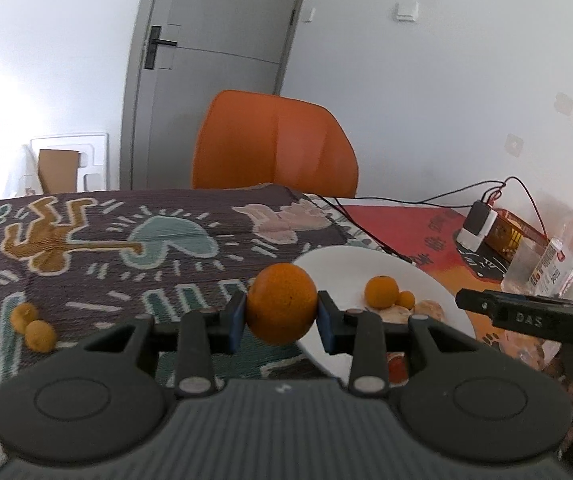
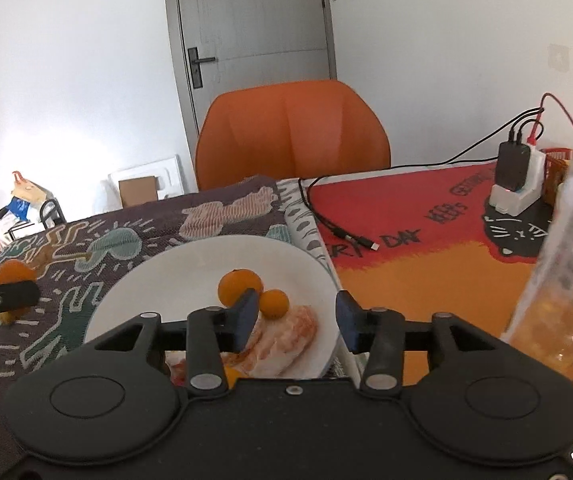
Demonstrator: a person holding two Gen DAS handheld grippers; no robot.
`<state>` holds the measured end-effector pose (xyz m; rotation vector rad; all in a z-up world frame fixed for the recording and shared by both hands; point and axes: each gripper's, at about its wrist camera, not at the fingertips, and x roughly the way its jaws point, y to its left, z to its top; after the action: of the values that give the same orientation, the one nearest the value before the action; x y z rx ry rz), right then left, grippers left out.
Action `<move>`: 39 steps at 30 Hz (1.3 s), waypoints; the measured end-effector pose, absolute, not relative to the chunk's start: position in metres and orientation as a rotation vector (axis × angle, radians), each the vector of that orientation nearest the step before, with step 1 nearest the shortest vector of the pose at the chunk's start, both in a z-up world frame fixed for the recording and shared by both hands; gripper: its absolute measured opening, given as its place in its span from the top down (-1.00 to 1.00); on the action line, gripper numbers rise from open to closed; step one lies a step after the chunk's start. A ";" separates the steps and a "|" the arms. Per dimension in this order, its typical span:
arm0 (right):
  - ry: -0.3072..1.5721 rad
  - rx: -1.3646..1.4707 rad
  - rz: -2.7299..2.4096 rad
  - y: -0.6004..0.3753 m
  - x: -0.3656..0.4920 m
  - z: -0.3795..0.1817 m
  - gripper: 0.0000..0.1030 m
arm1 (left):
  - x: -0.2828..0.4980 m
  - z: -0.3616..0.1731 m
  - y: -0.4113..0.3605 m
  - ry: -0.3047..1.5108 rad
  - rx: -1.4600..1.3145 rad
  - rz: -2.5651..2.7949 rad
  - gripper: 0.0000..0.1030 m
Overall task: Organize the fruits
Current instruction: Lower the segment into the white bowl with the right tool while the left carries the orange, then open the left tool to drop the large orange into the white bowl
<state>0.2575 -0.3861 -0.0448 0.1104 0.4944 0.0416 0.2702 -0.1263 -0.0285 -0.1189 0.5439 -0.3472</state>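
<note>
Two claws work over the table (image 1: 214, 240). The left claw (image 1: 281, 322) clamps a large orange (image 1: 281, 309) between its blue pads, held above the near-left rim of the white plate (image 1: 338, 264); being round, the fruit shows no long axis. The right claw (image 2: 296, 316) stands wide with nothing between its pads, above the plate's near edge. On the plate a mandarin (image 2: 238, 287) touches a smaller kumquat (image 2: 274, 303) at its 4 o'clock; pale peeled segments (image 2: 286, 336) in front are partly hidden by the right claw. Only the left wrist view shows two small fruits (image 1: 32, 326) on the patterned cloth at 9 o'clock. At 3 o'clock a clear bottle (image 2: 566, 280) is blurred and cut off. Beyond stands an orange chair (image 2: 292, 132).
</note>
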 end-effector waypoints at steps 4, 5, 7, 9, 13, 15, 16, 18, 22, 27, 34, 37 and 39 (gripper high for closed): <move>0.485 0.115 0.065 -0.383 0.243 -0.047 0.13 | 0.279 -0.031 -0.141 0.555 -0.099 -0.371 0.32; 0.483 0.113 0.073 -0.382 0.240 -0.047 0.13 | 0.281 -0.031 -0.144 0.557 -0.095 -0.377 0.32; 0.483 0.112 0.079 -0.379 0.235 -0.048 0.13 | 0.285 -0.030 -0.153 0.556 -0.085 -0.392 0.32; 0.483 0.120 0.088 -0.379 0.233 -0.048 0.12 | 0.287 -0.028 -0.160 0.552 -0.077 -0.405 0.31; 0.477 0.130 0.086 -0.379 0.230 -0.048 0.09 | 0.292 -0.023 -0.172 0.543 -0.060 -0.421 0.26; 0.477 0.132 0.086 -0.379 0.229 -0.048 0.08 | 0.291 -0.021 -0.175 0.532 -0.056 -0.413 0.07; 0.476 0.132 0.084 -0.379 0.229 -0.049 0.08 | 0.290 -0.020 -0.174 0.530 -0.059 -0.410 0.02; 0.476 0.138 0.083 -0.379 0.229 -0.049 0.04 | 0.288 -0.018 -0.170 0.529 -0.068 -0.403 -0.17; 0.475 0.146 0.094 -0.377 0.229 -0.050 -0.02 | 0.283 -0.017 -0.159 0.530 -0.068 -0.368 -0.22; 0.467 0.152 0.114 -0.367 0.228 -0.050 -0.10 | 0.274 -0.018 -0.135 0.536 -0.076 -0.315 -0.47; 0.444 0.157 0.164 -0.346 0.228 -0.044 -0.37 | 0.256 -0.012 -0.095 0.507 -0.073 -0.207 -0.71; 0.437 0.153 0.182 -0.335 0.229 -0.042 -0.44 | 0.248 -0.010 -0.077 0.503 -0.083 -0.167 -0.74; 0.438 0.154 0.199 -0.327 0.230 -0.041 -0.48 | 0.243 -0.009 -0.065 0.502 -0.092 -0.141 -0.76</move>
<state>0.2304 -0.3274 -0.0414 0.1541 0.4380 0.1986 0.2434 -0.0647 -0.0094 -0.0917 0.5022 -0.1410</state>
